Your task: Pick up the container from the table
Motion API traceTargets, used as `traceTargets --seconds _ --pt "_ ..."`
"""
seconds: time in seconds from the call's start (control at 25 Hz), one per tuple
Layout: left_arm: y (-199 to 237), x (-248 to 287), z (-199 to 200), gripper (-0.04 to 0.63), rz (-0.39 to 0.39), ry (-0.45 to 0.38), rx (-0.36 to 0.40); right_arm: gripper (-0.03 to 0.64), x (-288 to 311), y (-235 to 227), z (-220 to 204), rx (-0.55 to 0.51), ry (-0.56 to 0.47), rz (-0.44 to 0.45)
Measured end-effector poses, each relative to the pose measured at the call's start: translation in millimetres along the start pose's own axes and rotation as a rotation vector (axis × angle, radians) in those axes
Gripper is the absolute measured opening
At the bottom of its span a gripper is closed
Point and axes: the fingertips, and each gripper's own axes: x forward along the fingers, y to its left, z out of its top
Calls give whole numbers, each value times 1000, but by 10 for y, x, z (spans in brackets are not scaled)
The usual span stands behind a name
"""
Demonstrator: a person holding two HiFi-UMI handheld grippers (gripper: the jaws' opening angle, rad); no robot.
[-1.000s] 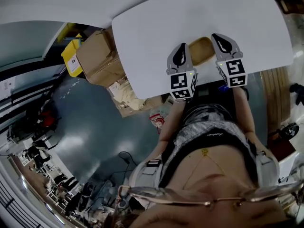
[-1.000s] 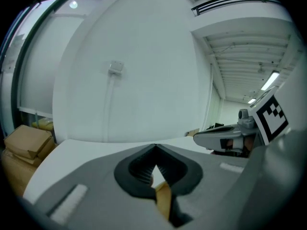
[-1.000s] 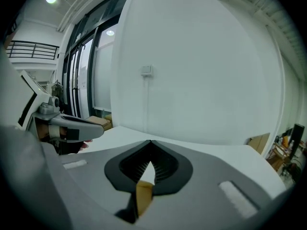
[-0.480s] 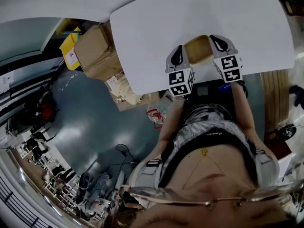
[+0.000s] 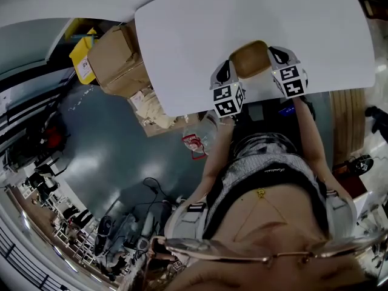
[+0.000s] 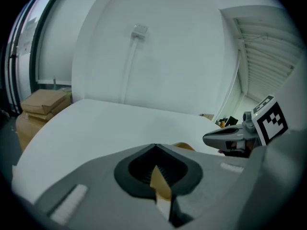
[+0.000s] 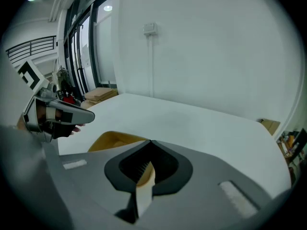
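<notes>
1. In the left gripper view, the left gripper's (image 6: 154, 164) own grey body hides most of the container (image 6: 184, 146); only a pinched rim sliver shows.
2. The right gripper (image 7: 149, 162) likewise covers the container's near side.
3. Beyond the container, the picture's top edge cuts off the tabletop (image 5: 182, 29).
4. Floor clutter (image 5: 91, 235), well apart from the container, is too small to tell.

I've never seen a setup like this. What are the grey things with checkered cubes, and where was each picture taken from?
There is no robot here. A person holds a hand-held gripper in each hand, and the cubes are part of those. One picture comes from a camera on the person's head, looking down. The other two come from cameras riding on each gripper, looking along its jaws. Below is a white table. A shallow tan container sits between the grippers. The left gripper and right gripper are each shut on its rim, on opposite sides.
</notes>
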Motion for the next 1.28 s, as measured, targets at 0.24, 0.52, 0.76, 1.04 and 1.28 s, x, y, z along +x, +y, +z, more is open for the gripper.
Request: traceTargets --seconds 0.24,0.52,0.76,1.04,1.28 --pt "97 53 -233 0 13 67 -69 26 135 -20 -223 -6 72 6" --pt "143 132 -407 20 10 113 -149 81 228 -21 -364 -8 124 11" --pt "129 233 -570 113 4 167 -180 138 340 -58 -466 15 168 22" --pt "149 342 -742 117 37 212 -234 129 494 -61 -640 19 224 34" --pt "159 405 -811 78 57 229 -277 70 553 -26 -668 29 228 36"
